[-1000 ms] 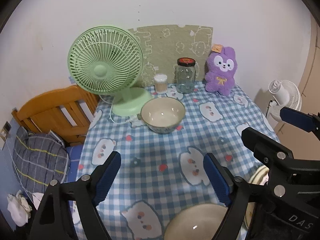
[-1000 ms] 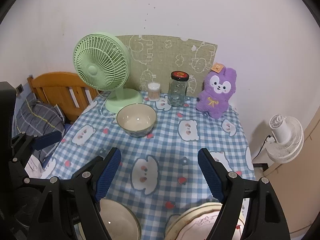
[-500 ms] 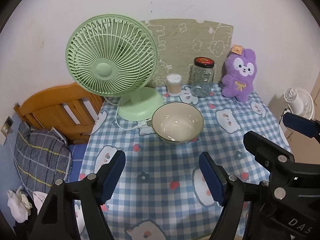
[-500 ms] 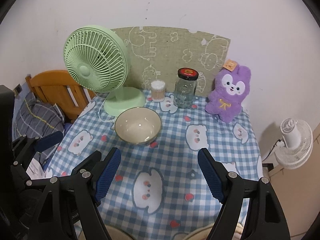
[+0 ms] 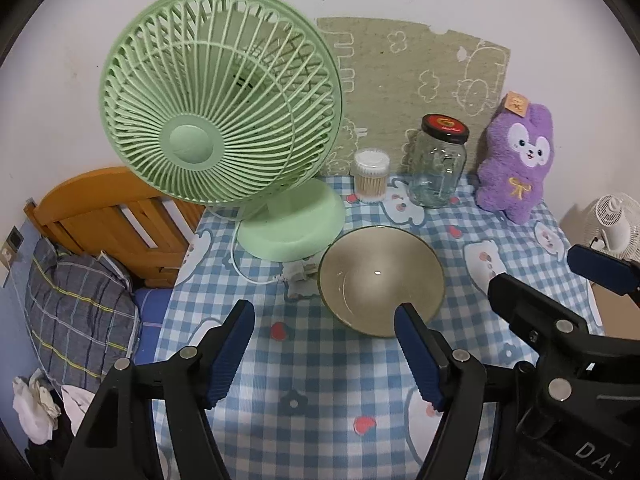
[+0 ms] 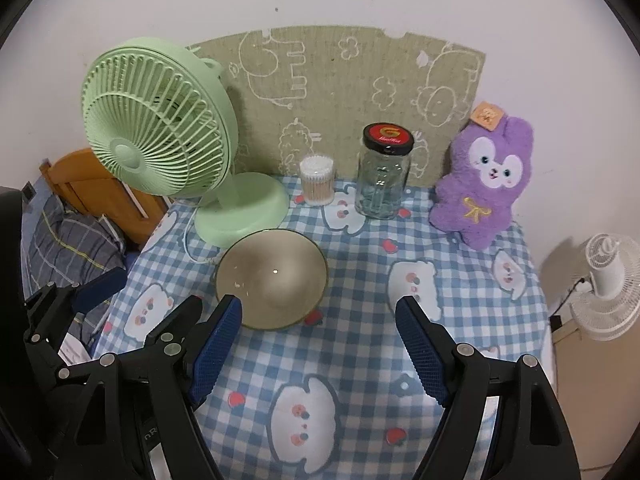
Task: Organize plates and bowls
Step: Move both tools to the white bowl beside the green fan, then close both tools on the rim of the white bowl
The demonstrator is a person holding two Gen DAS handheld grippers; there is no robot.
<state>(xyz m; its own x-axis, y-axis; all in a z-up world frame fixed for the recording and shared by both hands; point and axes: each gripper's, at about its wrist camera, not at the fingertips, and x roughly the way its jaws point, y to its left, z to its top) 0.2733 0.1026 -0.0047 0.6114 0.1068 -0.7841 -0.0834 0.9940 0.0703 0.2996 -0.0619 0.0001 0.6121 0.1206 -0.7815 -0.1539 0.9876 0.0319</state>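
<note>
Left wrist view: the left tongs [image 5: 324, 344] hang over a table [image 5: 328, 392] draped in a blue-and-white checked cloth with cartoon faces. Their blue-padded jaws stand apart and have just been closing a little, with nothing between them. A round, cream-glazed ceramic bowl with a dark rim [image 5: 380, 280] sits upright and empty just beyond the right-hand pad, whose tip overlaps the bowl's near rim in this view; whether they touch cannot be told. A pale green plastic desk fan [image 5: 218, 120] stands just behind the bowl, its base close to the rim. At the right edge the right tongs [image 5: 560, 296] jut in.

Right wrist view: the right tongs [image 6: 318, 344] are spread wide and empty above bare cloth, the same bowl [image 6: 272, 278] just ahead of their left pad. A red-lidded clear glass jar [image 6: 383, 172] and a purple plush rabbit [image 6: 482, 184] line the wall.

The bowl looks stiff, slick-glazed, breakable and fairly weighty; pinching one rim wall, one pad inside and one outside, on the side away from the fan, seems the surest hold.
</note>
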